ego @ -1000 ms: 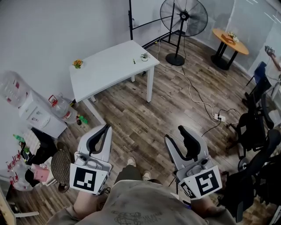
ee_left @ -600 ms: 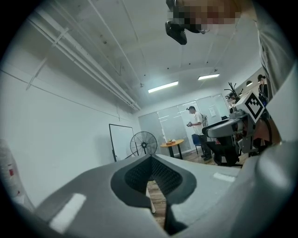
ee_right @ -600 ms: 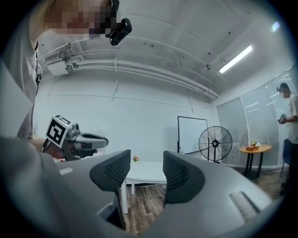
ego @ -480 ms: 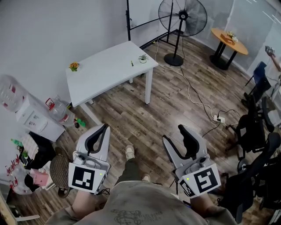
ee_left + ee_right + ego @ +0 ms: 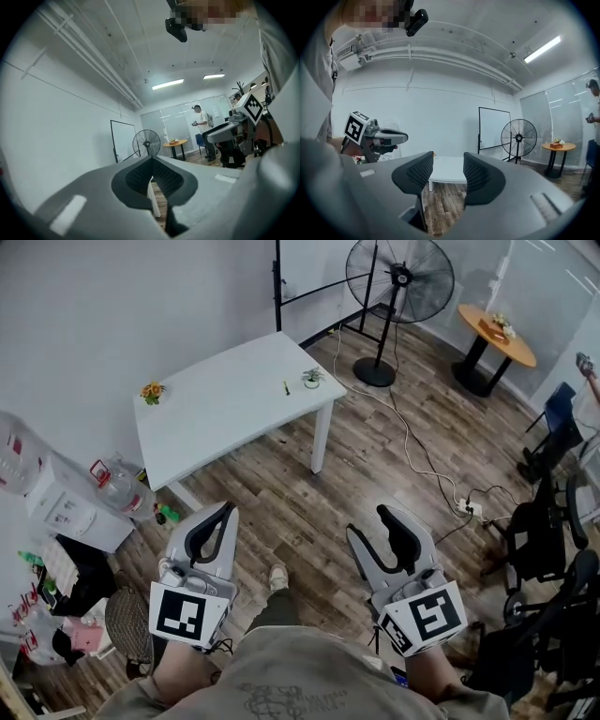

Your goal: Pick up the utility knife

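Since the earlier frame the person has come slightly nearer the white table (image 5: 225, 413), which now sits a little lower in the head view, while both grippers keep much the same place at the bottom of it. On that table the utility knife (image 5: 286, 387) shows only as a small, slim, dark thing lying flat towards the far right corner, too small to make out in detail. It lies just beside a tiny potted plant (image 5: 312, 378) and well apart from a little bunch of orange flowers (image 5: 151, 390) at the table's left corner. Both grippers are well short of the table and touch nothing on it. The left gripper (image 5: 225, 509) is clenched, its jaw tips meeting with nothing caught between them. The right gripper (image 5: 367, 524) is released: its jaws stand apart, have just been closing a little, and frame only the table and the bare wood floor (image 5: 375, 465) beyond. One shoe (image 5: 277, 576) of the person shows between the two grippers. Farther out, a standing fan (image 5: 403, 277) rises behind the table, with a round wooden table (image 5: 497, 334) to its right. A white cable (image 5: 412, 442) runs across the floor to a power strip (image 5: 472, 509), and dark office chairs (image 5: 544, 531) crowd the right edge. A big water bottle (image 5: 117, 486) stands by the left wall, and another person (image 5: 202, 126) stands at the room's far end.
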{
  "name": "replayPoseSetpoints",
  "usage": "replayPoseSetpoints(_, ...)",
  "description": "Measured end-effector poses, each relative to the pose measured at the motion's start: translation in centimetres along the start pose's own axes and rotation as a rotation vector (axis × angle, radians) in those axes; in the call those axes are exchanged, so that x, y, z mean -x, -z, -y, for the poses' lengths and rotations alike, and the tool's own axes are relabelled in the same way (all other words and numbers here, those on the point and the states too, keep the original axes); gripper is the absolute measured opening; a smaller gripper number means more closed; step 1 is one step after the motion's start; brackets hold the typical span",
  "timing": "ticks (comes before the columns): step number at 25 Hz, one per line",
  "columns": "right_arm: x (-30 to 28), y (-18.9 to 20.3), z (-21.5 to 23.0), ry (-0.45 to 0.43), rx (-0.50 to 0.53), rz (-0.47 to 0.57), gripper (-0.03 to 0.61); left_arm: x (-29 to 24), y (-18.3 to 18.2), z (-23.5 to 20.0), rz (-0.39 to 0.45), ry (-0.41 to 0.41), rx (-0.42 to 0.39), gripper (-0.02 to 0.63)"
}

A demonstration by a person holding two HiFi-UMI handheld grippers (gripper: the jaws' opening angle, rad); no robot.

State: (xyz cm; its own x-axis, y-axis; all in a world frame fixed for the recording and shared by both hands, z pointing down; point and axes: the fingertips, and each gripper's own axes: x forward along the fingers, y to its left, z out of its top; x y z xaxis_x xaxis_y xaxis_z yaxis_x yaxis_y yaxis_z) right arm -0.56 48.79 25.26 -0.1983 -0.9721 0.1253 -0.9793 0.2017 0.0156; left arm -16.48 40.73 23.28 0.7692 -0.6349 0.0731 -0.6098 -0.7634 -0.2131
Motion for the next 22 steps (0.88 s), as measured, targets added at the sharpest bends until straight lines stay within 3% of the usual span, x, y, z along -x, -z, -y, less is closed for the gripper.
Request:
replayPoseSetpoints(13, -17.2, -1.2, 3.4, 0.047, -0.020, -0.064, 0.218, -11.4, 2.5, -12.4, 0.007, 0.085, 0.008, 0.000)
replayPoseSetpoints(22, -23.6, -1.5, 4.7, 0.057, -0.034, -0.076, 0.193, -15.4, 3.7, -17.4, 0.011, 0.094, 0.027, 0.000)
